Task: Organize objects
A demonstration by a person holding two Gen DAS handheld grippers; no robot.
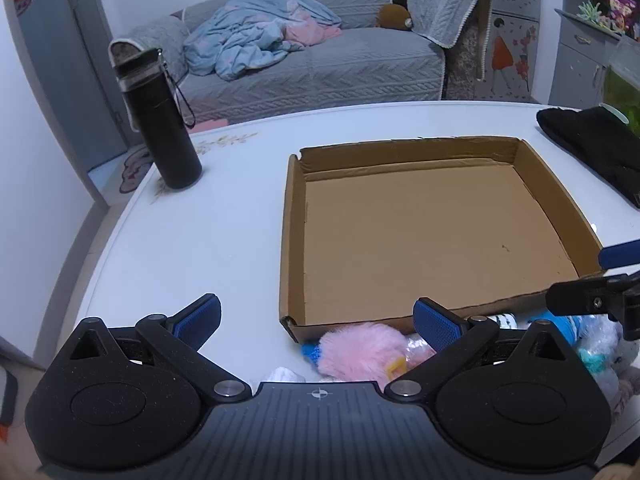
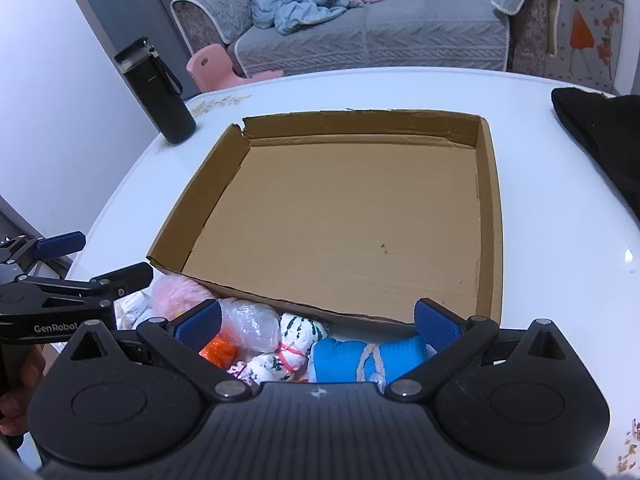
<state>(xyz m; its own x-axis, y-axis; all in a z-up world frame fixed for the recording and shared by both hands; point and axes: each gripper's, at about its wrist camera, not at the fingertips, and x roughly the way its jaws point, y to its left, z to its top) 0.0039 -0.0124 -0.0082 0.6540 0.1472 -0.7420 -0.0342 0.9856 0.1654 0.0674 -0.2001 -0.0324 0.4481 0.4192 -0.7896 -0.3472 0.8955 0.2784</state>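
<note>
An empty shallow cardboard tray (image 1: pixel 290 240) (image 2: pixel 490 216) lies on the white table. A pile of small soft items lies along its near edge: a pink fluffy piece (image 1: pixel 356 350) (image 2: pixel 176 294), a clear plastic bag (image 2: pixel 250 322), a white-and-green bundle (image 2: pixel 302 330), an orange item (image 2: pixel 218 350) and a blue rolled cloth tied with string (image 2: pixel 352 360). My left gripper (image 1: pixel 318 318) is open and empty, just above the pink piece. My right gripper (image 2: pixel 318 320) is open and empty over the bundles, the blue cloth by its right finger.
A black water bottle (image 1: pixel 160 120) (image 2: pixel 158 94) stands at the table's far left. A black knit cloth (image 1: pixel 592 140) (image 2: pixel 600 128) lies at the far right. A grey sofa with a blue blanket (image 1: pixel 256 40) is beyond the white table (image 1: pixel 180 248).
</note>
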